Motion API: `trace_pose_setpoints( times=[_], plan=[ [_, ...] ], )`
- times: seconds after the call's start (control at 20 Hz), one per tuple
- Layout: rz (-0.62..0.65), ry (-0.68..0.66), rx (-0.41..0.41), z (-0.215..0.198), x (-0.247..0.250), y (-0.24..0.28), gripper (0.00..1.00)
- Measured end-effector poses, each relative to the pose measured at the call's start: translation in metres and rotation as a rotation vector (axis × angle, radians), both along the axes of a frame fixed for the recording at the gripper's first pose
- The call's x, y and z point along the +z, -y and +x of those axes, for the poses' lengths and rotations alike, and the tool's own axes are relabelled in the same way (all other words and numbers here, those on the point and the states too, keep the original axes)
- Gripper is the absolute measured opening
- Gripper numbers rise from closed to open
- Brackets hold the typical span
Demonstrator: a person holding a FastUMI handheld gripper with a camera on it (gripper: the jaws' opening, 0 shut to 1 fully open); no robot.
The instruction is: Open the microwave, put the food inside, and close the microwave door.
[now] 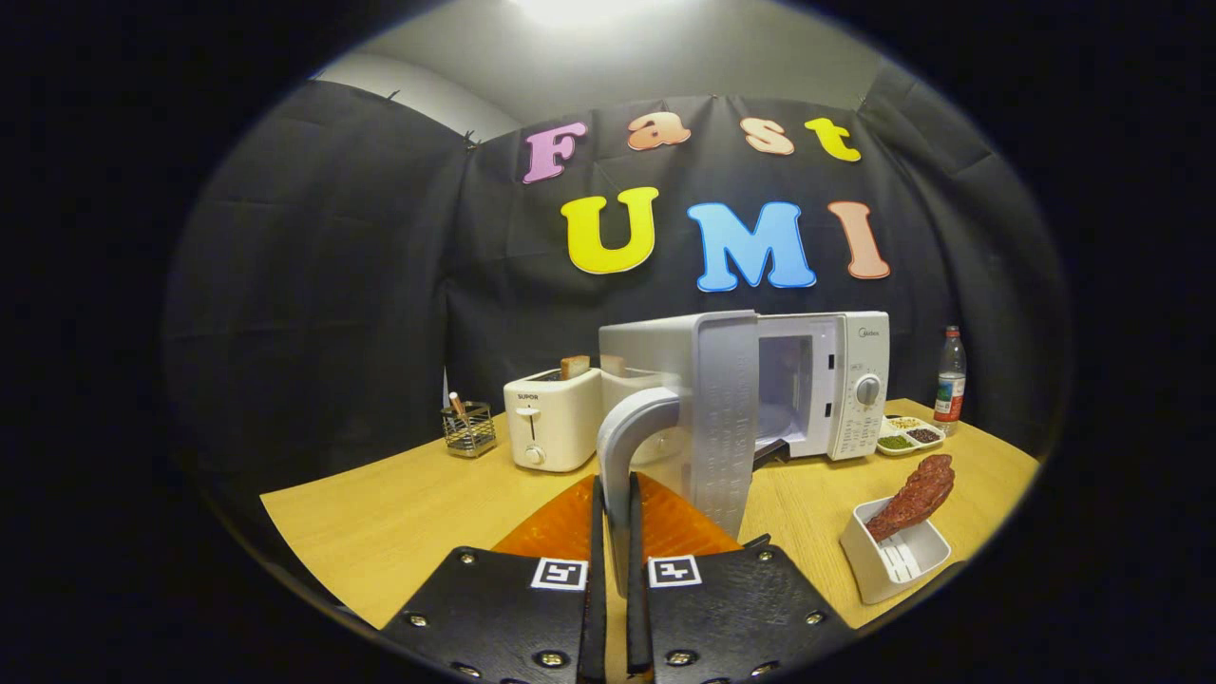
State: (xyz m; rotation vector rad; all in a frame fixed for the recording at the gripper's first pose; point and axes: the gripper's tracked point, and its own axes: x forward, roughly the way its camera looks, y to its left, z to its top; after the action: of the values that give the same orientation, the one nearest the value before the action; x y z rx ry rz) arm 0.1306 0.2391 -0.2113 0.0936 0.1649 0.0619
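Note:
The white microwave (845, 380) stands at the back of the wooden table (380, 522), its door (722, 418) swung wide open toward me so I see its edge and the cavity (784, 389) behind it. My gripper (616, 513) is shut on the door's curved grey handle (632, 423), whose lower end runs down between my two fingers. The food, a reddish-brown piece of meat (914, 496), lies in a white container (898, 565) on the table, to the right of my fingers and in front of the microwave.
Left of the microwave stands a white toaster (551, 418) with bread in it, and further left a small wire basket (468, 429). A divided dish of grains (910, 435) and a drink bottle (950, 375) sit right of the microwave.

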Motion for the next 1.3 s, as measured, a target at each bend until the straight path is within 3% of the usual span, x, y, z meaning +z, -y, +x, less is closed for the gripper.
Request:
trace_pose_setpoints(
  times=[0.35, 0.5, 0.75, 0.9, 1.0, 1.15, 1.2, 1.25, 1.3],
  plan=[
    [-0.040, 0.010, -0.085, -0.003, 0.001, -0.039, 0.09],
    [-0.037, 0.010, -0.048, -0.007, 0.001, -0.066, 0.09],
    [-0.016, -0.004, -0.005, -0.019, 0.005, -0.068, 0.09],
    [0.042, 0.030, 0.103, -0.037, 0.032, -0.082, 0.09],
    [0.056, 0.029, 0.217, -0.050, 0.046, -0.090, 0.08],
    [0.052, 0.016, 0.335, -0.068, 0.057, -0.074, 0.10],
    [0.049, 0.038, 0.339, -0.072, 0.064, -0.059, 0.19],
    [0.039, 0.059, 0.326, -0.074, 0.070, -0.044, 0.43],
    [0.021, 0.072, 0.320, -0.076, 0.074, -0.030, 0.54]
  ],
)
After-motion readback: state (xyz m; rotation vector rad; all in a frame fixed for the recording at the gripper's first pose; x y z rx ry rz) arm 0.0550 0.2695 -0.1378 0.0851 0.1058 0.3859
